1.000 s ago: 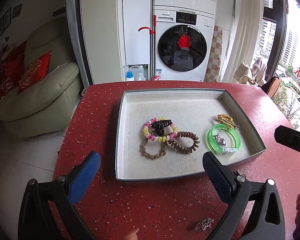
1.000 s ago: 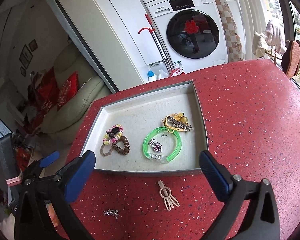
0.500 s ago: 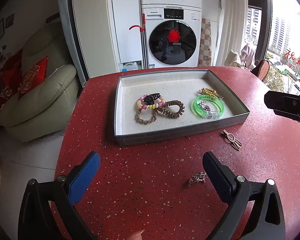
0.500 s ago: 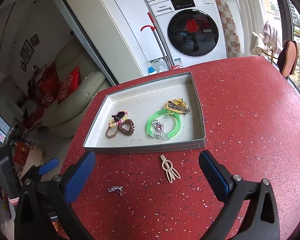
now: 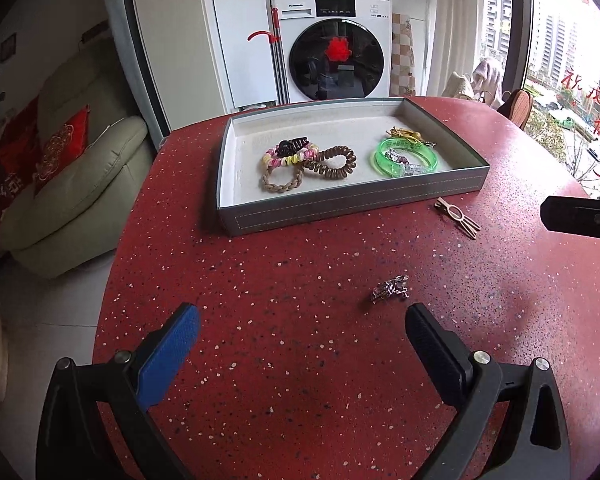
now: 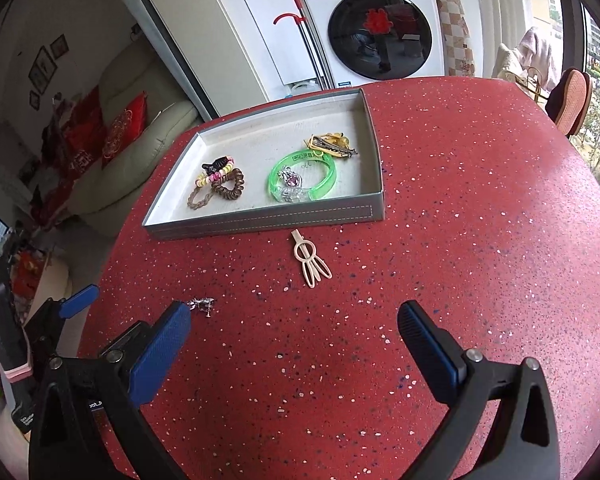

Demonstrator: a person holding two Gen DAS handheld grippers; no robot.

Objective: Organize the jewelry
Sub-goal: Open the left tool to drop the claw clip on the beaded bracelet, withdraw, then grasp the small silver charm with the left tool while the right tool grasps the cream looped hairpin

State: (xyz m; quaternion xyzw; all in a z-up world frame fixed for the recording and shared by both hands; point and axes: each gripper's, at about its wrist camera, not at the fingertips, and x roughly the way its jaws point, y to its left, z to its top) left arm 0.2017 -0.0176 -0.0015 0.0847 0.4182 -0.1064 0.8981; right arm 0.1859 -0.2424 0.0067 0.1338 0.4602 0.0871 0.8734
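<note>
Left wrist view: the left gripper [image 5: 300, 344] hangs over the red table [image 5: 260, 264] with its jaws spread wide and nothing between them, probably lined up for the brooch [image 5: 390, 289] at centre right, just ahead of its right finger. Right gripper [image 6: 294, 338] is likewise wide apart and empty, low in its frame, the clip [image 6: 310, 258] lying ahead of it at centre. Both pieces lie outside the tray [image 5: 352, 206], so I judge they are the two left to sort. Inside, upper middle, I count three hair ties [image 5: 300, 164] under one dark claw clip [image 5: 292, 146], grouped left; one green bangle [image 5: 406, 156] around a silver piece and a gold cluster [image 5: 406, 134] sit right.
</note>
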